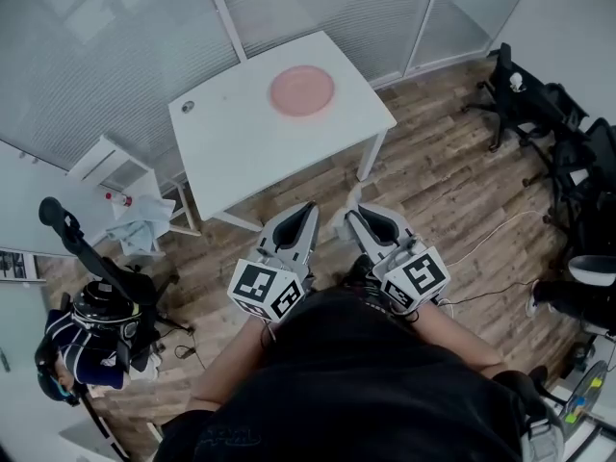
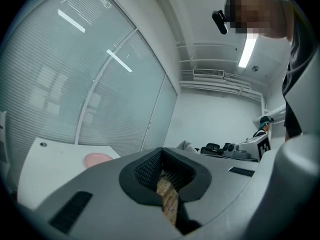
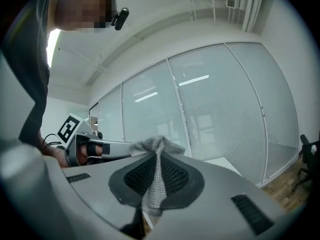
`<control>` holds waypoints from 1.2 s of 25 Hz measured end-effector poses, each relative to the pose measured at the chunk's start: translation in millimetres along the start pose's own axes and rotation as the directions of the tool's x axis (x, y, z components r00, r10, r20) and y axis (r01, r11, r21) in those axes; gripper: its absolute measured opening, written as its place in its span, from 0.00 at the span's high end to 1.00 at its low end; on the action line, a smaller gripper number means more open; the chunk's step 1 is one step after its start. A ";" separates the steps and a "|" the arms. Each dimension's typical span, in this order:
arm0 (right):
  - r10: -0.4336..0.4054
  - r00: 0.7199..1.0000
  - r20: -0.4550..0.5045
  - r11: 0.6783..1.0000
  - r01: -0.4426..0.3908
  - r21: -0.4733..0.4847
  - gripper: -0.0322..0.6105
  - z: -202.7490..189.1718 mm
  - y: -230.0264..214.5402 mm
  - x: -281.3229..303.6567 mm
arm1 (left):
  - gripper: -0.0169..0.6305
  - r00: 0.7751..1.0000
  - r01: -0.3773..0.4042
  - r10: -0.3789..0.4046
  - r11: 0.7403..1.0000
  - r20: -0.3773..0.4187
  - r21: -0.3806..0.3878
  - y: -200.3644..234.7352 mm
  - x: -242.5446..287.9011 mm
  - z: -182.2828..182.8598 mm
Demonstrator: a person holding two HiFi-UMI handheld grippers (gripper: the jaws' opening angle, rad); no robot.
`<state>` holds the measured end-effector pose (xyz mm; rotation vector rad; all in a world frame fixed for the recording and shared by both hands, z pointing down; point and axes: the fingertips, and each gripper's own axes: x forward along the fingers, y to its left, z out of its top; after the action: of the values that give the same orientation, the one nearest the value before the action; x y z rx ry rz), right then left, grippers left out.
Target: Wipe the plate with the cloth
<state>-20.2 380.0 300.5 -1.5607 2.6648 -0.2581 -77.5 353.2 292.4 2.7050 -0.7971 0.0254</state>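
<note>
A pink plate (image 1: 301,90) lies near the far right corner of a white table (image 1: 250,152), well ahead of both grippers; it also shows small in the left gripper view (image 2: 97,158). My right gripper (image 1: 352,216) (image 3: 156,170) is shut on a grey woven cloth (image 3: 155,149), which bunches up above its jaws. My left gripper (image 1: 308,208) (image 2: 163,173) is shut with nothing in it; only wood floor shows through the slit between its pads. Both grippers are held side by side over the floor, short of the table's near edge.
A small round object (image 1: 188,106) sits at the table's far left corner. Black office chairs (image 1: 539,104) stand at the right. A low cart with a rag and a bottle (image 1: 140,219) stands at the left, a seated person (image 1: 91,340) below it. Glass partitions lie behind the table.
</note>
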 end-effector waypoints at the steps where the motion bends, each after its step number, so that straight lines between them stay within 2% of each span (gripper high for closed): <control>1: 0.004 1.000 0.000 1.000 -0.004 -0.003 0.89 3.8 -11.9 0.2 | 0.95 1.000 0.000 0.000 1.000 0.002 -0.001 -1.9 11.8 1.7; 5: 0.022 1.000 -0.005 1.000 -0.022 -0.015 0.89 13.5 -56.4 -1.6 | 0.95 1.000 -0.007 0.007 1.000 0.009 -0.006 -10.4 56.7 4.5; 11: 0.051 0.998 -0.026 0.999 -0.051 -0.008 0.89 13.4 -99.8 -10.5 | 0.95 1.000 -0.030 0.030 0.999 0.009 -0.026 -21.5 98.3 -1.9; 18: 0.068 0.997 -0.034 0.997 -0.067 0.023 0.89 6.1 -120.4 -3.8 | 0.95 0.998 -0.058 0.058 0.998 -0.003 -0.034 -11.1 118.8 -3.3; 30: -0.048 0.998 -0.037 0.998 0.049 0.039 0.89 7.0 -170.8 24.3 | 0.95 0.998 0.040 -0.042 0.998 -0.049 -0.050 17.9 173.5 -2.6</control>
<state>116.0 276.1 322.9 -1.6257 2.6330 -0.3426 59.7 248.7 318.6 2.6629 -0.7185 0.0636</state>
